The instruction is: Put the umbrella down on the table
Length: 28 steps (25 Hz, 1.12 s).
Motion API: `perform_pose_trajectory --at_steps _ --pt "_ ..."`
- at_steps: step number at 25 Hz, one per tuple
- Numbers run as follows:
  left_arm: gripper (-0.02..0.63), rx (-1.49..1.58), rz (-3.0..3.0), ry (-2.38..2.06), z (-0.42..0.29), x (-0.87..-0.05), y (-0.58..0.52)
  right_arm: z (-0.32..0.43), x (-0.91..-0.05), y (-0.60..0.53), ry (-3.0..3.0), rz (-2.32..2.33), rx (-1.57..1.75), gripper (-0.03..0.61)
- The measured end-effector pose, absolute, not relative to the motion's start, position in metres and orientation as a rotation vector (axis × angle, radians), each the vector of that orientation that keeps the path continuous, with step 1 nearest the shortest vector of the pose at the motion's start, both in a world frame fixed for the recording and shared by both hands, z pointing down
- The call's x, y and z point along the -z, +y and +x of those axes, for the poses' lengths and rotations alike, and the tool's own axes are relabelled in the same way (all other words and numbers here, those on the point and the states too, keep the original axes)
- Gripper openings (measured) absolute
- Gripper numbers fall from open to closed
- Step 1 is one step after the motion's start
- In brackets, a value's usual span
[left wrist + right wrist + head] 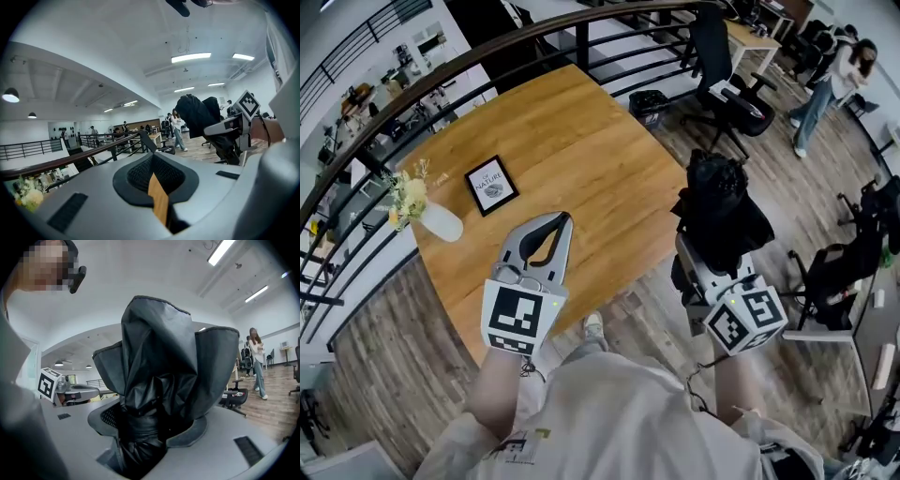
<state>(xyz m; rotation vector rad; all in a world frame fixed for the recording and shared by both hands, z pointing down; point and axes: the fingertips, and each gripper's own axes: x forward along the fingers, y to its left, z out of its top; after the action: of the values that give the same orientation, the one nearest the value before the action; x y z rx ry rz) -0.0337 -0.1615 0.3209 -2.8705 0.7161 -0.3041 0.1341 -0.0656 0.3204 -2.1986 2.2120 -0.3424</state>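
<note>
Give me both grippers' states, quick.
Left gripper: shut, nothing between its jaws.
Right gripper: shut on the black umbrella.

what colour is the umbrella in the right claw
Black, slightly shiny fabric. The umbrella shows best in the right gripper view.

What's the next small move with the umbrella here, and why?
Probably swing the right gripper toward the table until the umbrella is over the wood. The jaws are clamped on the folded umbrella, but it hangs past the table's edge, over the floor, so letting go now would likely drop it.
</note>
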Motion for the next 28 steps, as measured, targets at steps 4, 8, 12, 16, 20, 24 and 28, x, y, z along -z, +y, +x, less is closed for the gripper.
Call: perform_pose_trajectory --at_steps 4,8,12,16,20,24,28 --pt "0.017 0.331 -2.902 0.742 -0.028 -0.334 -0.214 0.143 -0.332 -0.128 2.231 -2.17 0.41 0.268" --pt "0.017 0.362 -2.969 0.78 -0.028 -0.338 -0.269 0.141 -0.334 -0.194 2.258 -2.148 0.482 0.268" --pt "0.017 0.375 -2.997 0.819 -0.015 -0.35 -0.297 0.154 -0.351 -0.232 2.303 -2.172 0.501 0.268" --pt "0.017 0.413 -2.988 0.864 0.002 -0.373 -0.31 0.167 -0.38 -0.256 2.353 -2.112 0.551 0.268" --pt "0.017 0.471 -2.98 0.914 0.021 -0.389 -0.327 0.177 -0.405 -0.285 2.446 -2.042 0.625 0.268" --pt "0.017 0.547 -2.977 0.989 0.044 -0.401 -0.35 0.193 -0.424 -0.321 2.516 -1.959 0.726 0.268" --pt "0.017 0.63 -2.993 1.09 0.066 -0.426 -0.377 0.213 -0.451 -0.36 2.589 -1.899 0.817 0.268"
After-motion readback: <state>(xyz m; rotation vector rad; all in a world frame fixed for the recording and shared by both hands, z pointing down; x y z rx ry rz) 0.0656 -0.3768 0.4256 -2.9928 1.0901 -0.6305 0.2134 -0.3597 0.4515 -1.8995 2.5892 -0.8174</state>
